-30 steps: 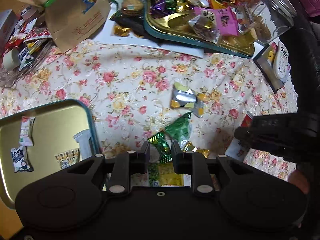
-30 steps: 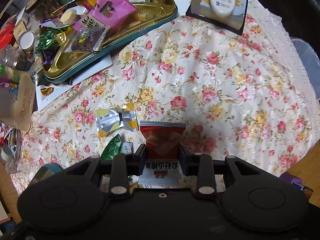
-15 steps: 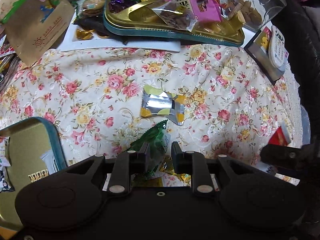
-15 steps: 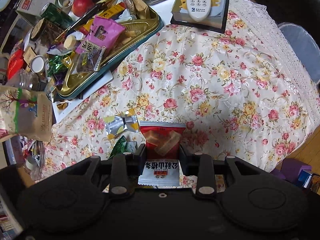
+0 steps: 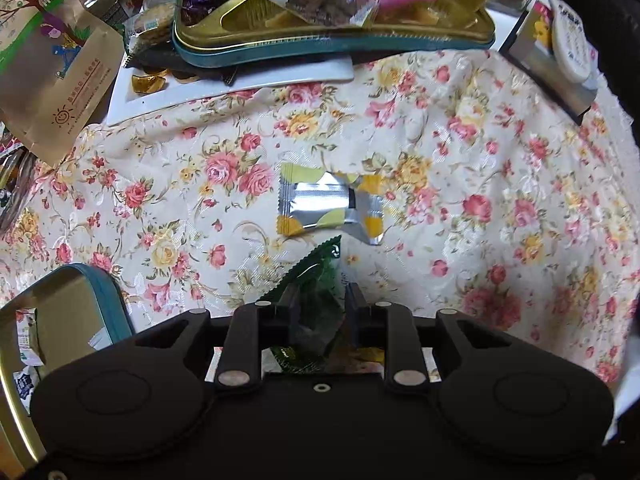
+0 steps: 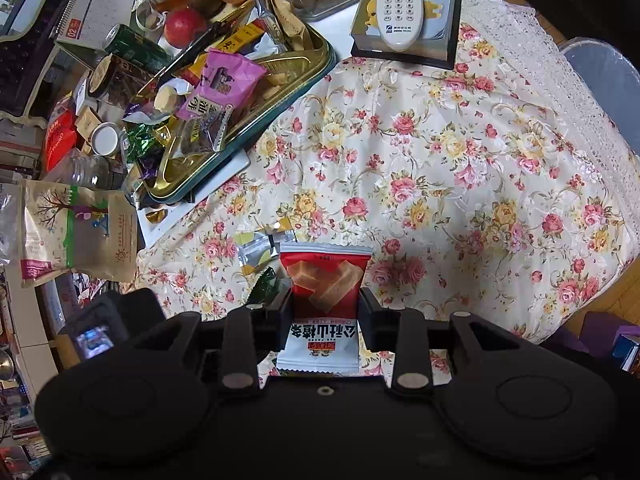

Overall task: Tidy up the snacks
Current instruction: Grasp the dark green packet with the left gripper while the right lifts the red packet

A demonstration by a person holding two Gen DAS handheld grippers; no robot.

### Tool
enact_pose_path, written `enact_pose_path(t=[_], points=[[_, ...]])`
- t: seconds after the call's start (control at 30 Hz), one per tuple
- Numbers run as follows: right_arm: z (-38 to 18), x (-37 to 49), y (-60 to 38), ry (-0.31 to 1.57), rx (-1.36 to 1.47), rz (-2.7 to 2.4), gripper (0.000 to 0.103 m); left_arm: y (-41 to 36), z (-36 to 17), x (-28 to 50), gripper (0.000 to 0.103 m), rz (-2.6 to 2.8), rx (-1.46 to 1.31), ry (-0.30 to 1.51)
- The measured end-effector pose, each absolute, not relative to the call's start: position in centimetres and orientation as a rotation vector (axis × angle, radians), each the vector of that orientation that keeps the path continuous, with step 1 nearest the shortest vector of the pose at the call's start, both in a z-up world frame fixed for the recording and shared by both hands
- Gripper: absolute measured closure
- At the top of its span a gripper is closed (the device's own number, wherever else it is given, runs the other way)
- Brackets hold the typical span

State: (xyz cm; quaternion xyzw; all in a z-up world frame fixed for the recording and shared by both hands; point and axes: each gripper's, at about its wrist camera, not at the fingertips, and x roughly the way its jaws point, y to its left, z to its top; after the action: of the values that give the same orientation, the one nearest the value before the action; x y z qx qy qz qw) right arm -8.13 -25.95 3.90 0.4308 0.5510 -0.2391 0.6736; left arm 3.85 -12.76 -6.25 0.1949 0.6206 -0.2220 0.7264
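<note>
Snacks crowd the gold, teal-rimmed metal tray [image 6: 280, 92]: a pink packet [image 6: 228, 80], foil candies and biscuits. A second gold tin tray [image 5: 60, 320] holds small white sachets. The left gripper [image 5: 320, 300], jaws just widened, straddles a green wrapper [image 5: 316, 280]. The right gripper [image 6: 326, 304] clamps a red-and-white packet [image 6: 326, 280] above the floral cloth [image 6: 440, 160].

Floral cream tablecloth [image 5: 460, 208]; green wrapper [image 5: 320, 276]; red-and-white packet [image 6: 325, 292].
</note>
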Motion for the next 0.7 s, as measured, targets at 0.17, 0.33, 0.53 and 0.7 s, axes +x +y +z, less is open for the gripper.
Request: enact_pose_path(t=[0.17,0.33,0.53,0.7], points=[[4.1,-8.3,-26.0,1.232,0.974,-0.548,0.067,-12.8,-7.4,3.9,0.068,-0.475,0.461,1.387],[4.2,-8.1,-25.8,1.234,0.974,-0.54,0.067,-13.4,-7.6,3.7,0.057,-0.483,0.459,1.38],[4.1,-7.9,-25.7,1.242,0.967,-0.536,0.067,-14.4,-8.5,3.3,0.049,-0.46,0.524,1.353],[4.1,-8.0,-25.9,1.236,0.966,-0.549,0.067,-14.9,-9.4,3.3,0.045,-0.437,0.555,1.355]])
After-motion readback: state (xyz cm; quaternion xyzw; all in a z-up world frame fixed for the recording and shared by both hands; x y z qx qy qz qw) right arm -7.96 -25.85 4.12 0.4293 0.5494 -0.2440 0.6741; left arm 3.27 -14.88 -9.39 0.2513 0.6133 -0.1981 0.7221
